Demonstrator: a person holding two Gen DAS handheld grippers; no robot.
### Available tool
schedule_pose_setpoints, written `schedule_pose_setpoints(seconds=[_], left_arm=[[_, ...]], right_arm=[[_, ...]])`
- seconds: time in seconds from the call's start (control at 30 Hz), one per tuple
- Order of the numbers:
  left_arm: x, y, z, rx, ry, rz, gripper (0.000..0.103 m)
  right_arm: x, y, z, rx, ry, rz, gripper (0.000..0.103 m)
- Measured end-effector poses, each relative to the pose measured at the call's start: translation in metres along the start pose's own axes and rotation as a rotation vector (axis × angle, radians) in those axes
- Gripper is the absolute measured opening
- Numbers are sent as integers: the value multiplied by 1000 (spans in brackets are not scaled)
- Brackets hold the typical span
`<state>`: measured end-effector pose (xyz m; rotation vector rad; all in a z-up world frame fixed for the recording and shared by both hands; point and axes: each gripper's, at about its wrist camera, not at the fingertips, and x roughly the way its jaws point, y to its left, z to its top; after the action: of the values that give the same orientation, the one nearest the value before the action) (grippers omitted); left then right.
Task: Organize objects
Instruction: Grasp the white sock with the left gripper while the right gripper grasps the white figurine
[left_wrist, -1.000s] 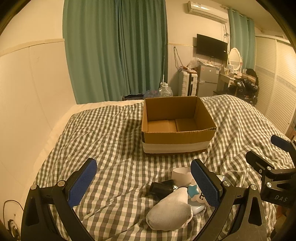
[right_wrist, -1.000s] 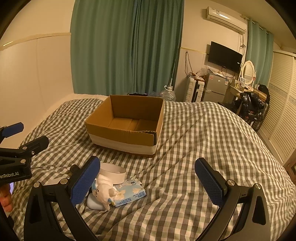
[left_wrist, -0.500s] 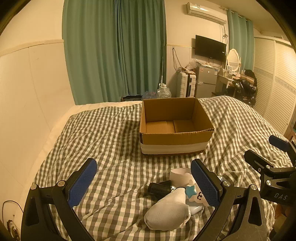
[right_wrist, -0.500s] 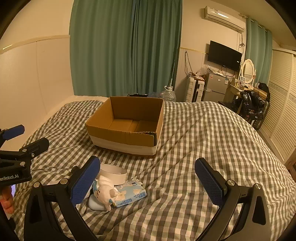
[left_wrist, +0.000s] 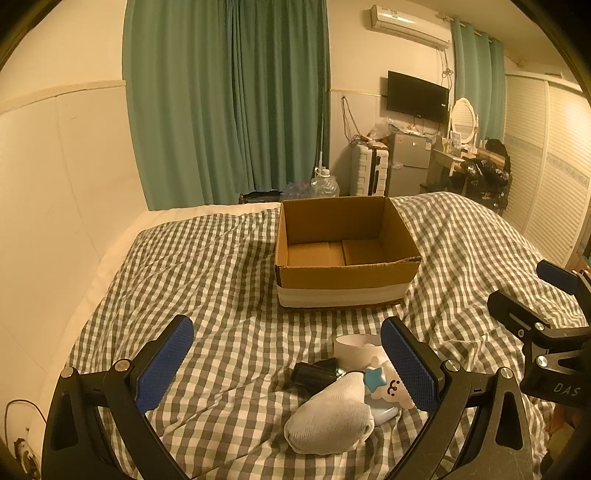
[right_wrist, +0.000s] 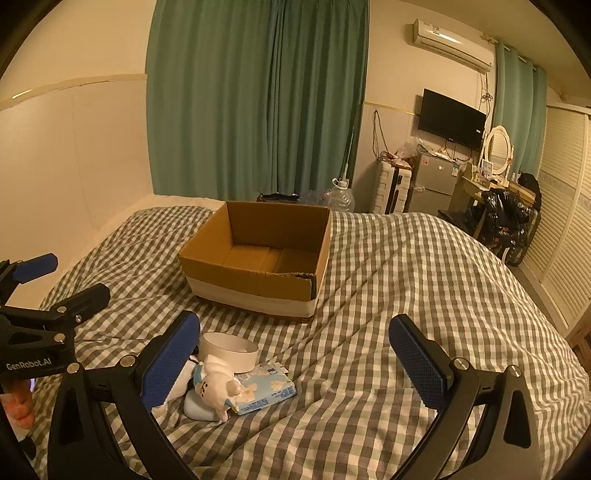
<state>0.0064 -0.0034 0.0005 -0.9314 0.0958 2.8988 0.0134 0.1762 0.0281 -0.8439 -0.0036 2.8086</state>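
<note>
An open, empty cardboard box (left_wrist: 343, 254) (right_wrist: 258, 258) stands on the checked bed. In front of it lies a small pile: a white sock (left_wrist: 332, 421), a black cylinder (left_wrist: 314, 373), a white round tub (left_wrist: 356, 345) (right_wrist: 229, 350), a white cartoon figure (left_wrist: 388, 386) (right_wrist: 216, 384) and a blue tissue pack (right_wrist: 264, 389). My left gripper (left_wrist: 288, 369) is open and empty, just short of the pile. My right gripper (right_wrist: 295, 360) is open and empty, with the pile by its left finger.
The checked bedspread (right_wrist: 406, 280) covers the whole bed. A padded wall (left_wrist: 55, 192) runs along the left. Green curtains (left_wrist: 229, 99), a water jug (left_wrist: 325, 184), a small fridge (left_wrist: 408, 162) and a dressing table (right_wrist: 495, 184) stand beyond the bed.
Both views have shifted slightly; the box and pile sit a little lower and closer. Both grippers stay open and nothing on the bed has moved.
</note>
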Motion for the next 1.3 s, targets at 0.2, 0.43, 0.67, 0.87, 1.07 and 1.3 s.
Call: schedule_pose_setpoints(seconds=[0.2, 0.43, 0.67, 0.87, 1.07, 1.3], left_arm=[[-8, 0, 3, -9, -12, -11, 103], [-1, -5, -6, 17, 30, -24, 103], [36, -10, -31, 55, 170, -14, 103], [66, -13, -56, 67, 279, -42, 103], [82, -23, -71, 83, 340, -127, 103], [84, -33, -80, 87, 382, -288, 65]], right_arm=[[-9, 1, 3, 1, -17, 1, 103], [-10, 3, -1, -6, -3, 9, 103], [24, 5, -27, -37, 119, 37, 103], [46, 0, -43, -25, 182, 30, 103], [59, -5, -51, -5, 214, 36, 103], [64, -5, -55, 6, 228, 44, 103]])
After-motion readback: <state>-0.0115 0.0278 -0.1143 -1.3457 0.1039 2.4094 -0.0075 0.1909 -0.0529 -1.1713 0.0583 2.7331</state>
